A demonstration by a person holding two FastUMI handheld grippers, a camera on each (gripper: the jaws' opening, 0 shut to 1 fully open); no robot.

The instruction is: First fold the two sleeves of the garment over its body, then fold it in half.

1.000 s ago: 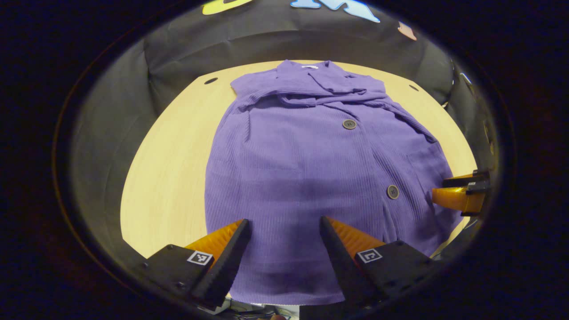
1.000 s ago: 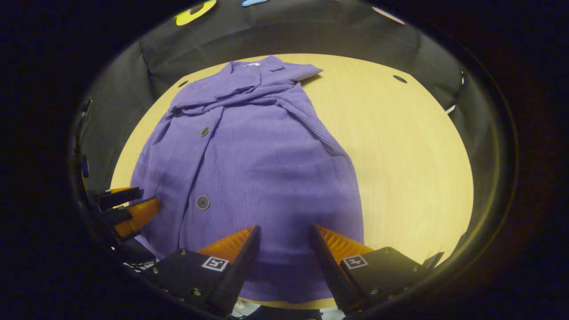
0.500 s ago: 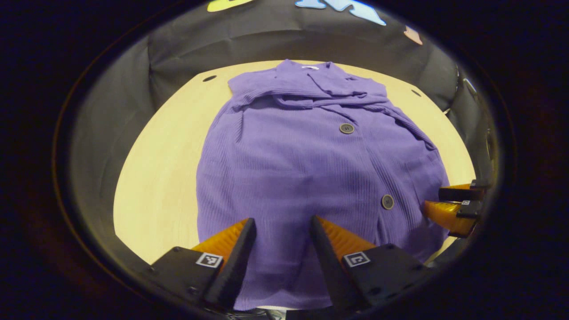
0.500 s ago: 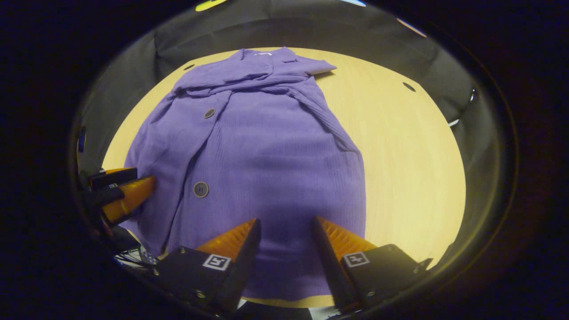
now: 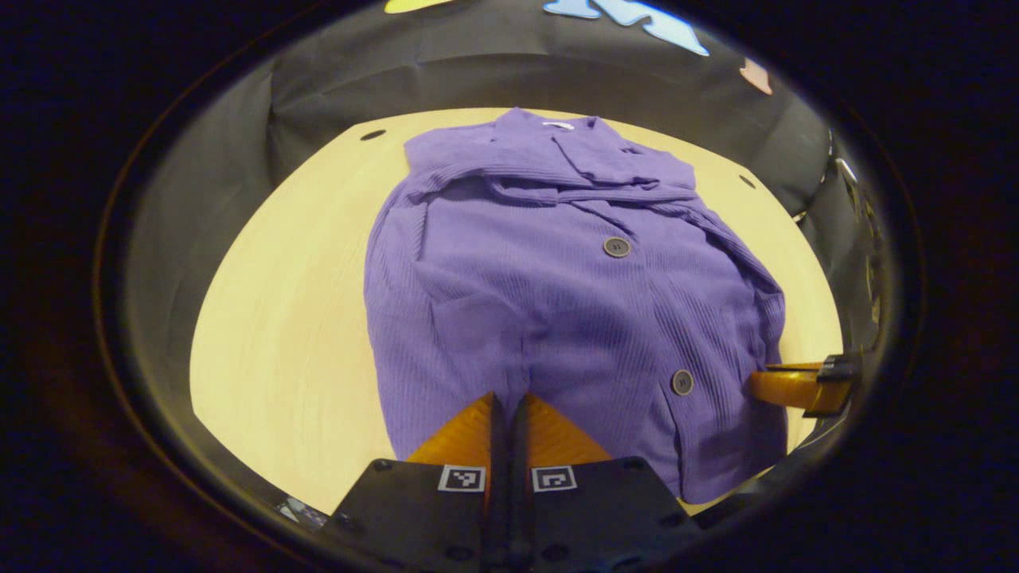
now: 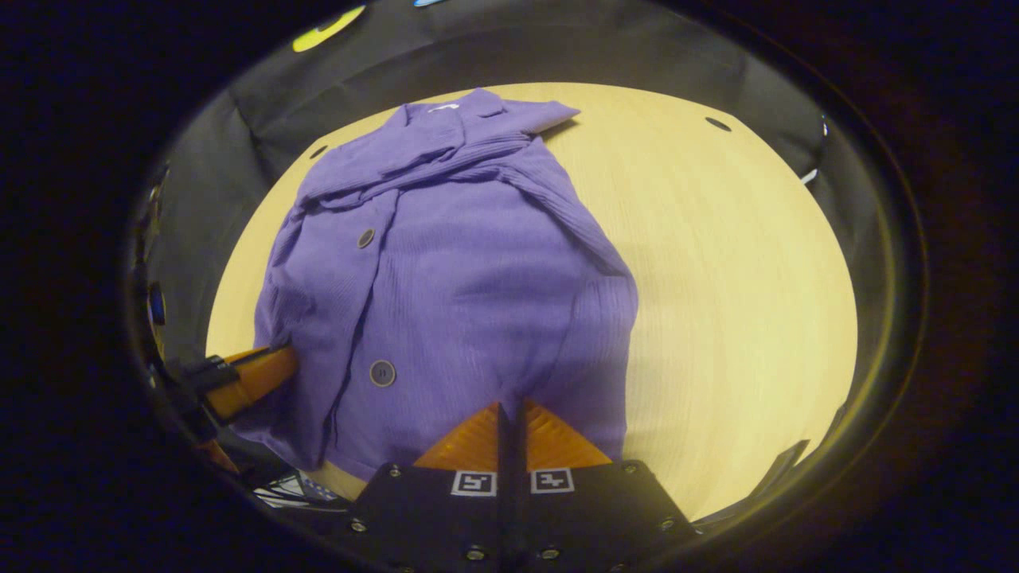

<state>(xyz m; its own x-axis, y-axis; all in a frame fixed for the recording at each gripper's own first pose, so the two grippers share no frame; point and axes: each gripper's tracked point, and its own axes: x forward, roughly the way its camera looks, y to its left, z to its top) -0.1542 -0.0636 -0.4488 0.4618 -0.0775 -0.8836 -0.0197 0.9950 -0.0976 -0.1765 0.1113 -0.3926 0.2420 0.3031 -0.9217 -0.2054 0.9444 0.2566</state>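
My left tongs (image 5: 508,398) and right tongs (image 6: 509,407) each pinch the near hem of the purple shirt (image 5: 557,294), which lies on the bench (image 5: 279,318), collar away from me, sleeves folded across.

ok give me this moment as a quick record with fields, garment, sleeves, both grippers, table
garment: purple buttoned garment lying flat, collar at the far end
sleeves: both already folded across the chest
left gripper: jaws closed on the near hem, fabric bunched up at the tips
right gripper: jaws closed on the near hem at the other corner
table: light wooden table, bare beside the garment
fold in half: not yet done
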